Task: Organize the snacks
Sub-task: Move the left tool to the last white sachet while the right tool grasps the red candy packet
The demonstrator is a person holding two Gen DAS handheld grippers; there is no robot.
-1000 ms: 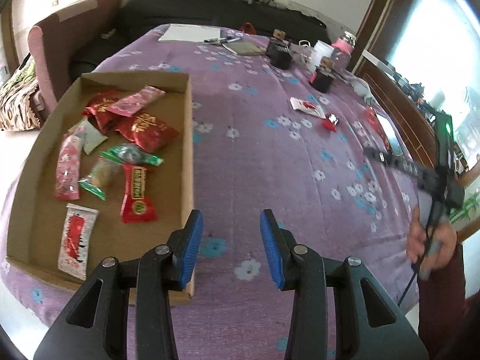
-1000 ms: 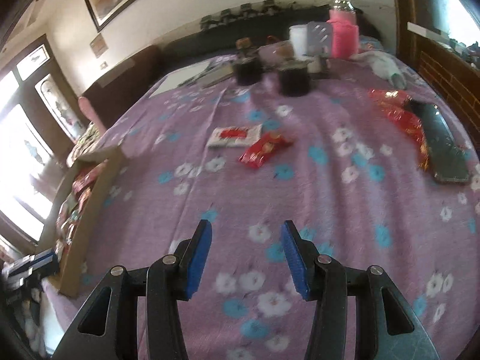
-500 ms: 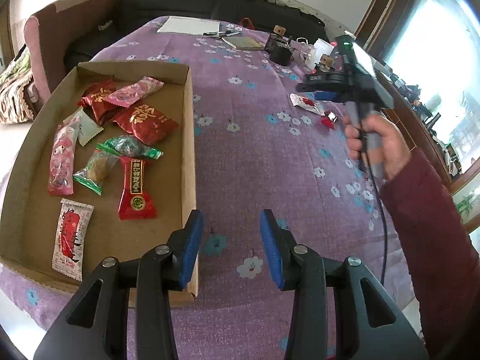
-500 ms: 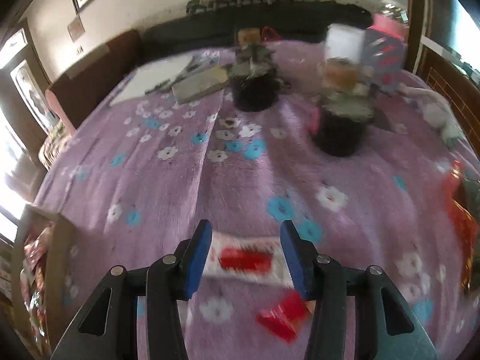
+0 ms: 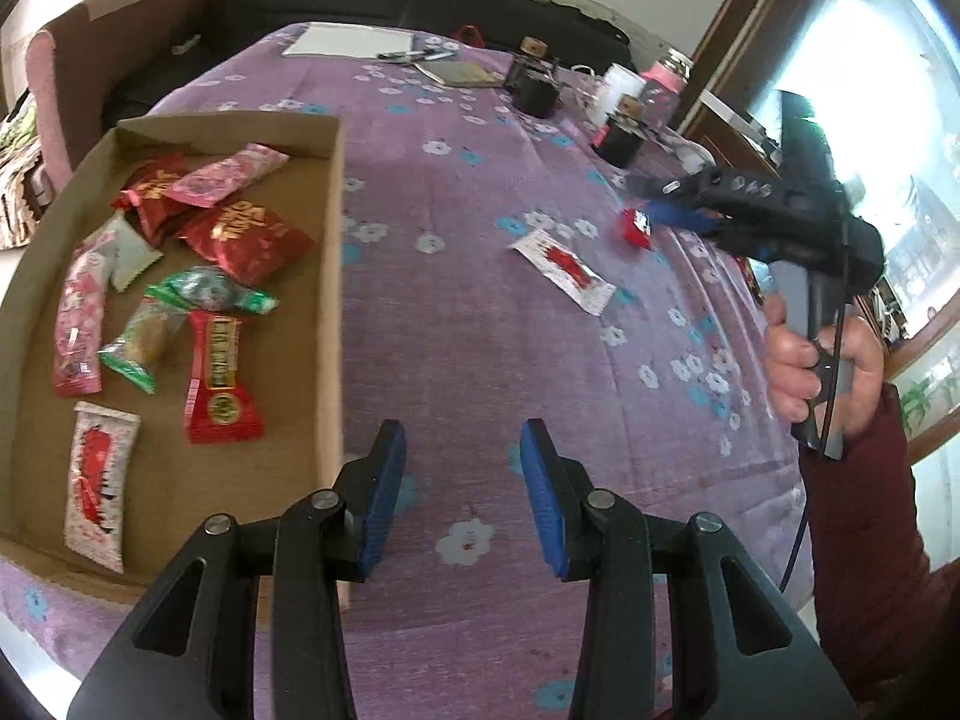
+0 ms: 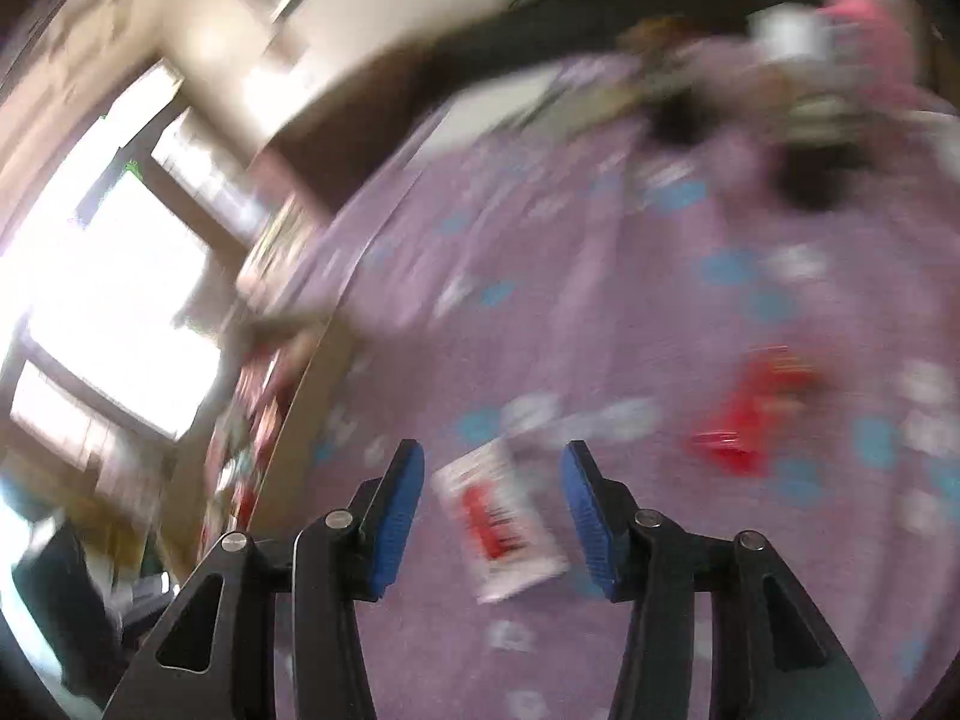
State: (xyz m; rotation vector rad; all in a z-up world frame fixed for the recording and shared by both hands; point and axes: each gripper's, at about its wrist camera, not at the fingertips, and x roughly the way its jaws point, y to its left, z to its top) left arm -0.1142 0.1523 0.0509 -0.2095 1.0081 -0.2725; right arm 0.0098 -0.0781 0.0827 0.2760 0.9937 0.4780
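A white packet with red print (image 5: pixel 564 264) lies on the purple flowered cloth, with a small red snack (image 5: pixel 636 227) just beyond it. In the blurred right wrist view the white packet (image 6: pixel 498 516) shows between the blue pads of my right gripper (image 6: pixel 492 498), which is open and not pressing on it; the red snack (image 6: pixel 750 414) lies to its right. A hand holds the right gripper (image 5: pixel 678 213) above these snacks. My left gripper (image 5: pixel 462 480) hangs open and empty over the cloth beside the cardboard tray (image 5: pixel 333 276), which holds several snacks.
At the table's far end stand dark jars (image 5: pixel 537 93), a white cup (image 5: pixel 612 93), a pink-lidded bottle (image 5: pixel 663 90), papers and pens (image 5: pixel 348 39). A sofa and an armchair (image 5: pixel 72 66) lie beyond. The tray (image 6: pixel 288 372) shows at the left of the right wrist view.
My right gripper swung left and sank toward the white packet, which now lies lengthwise between its fingers instead of crosswise. The left gripper stayed where it was.
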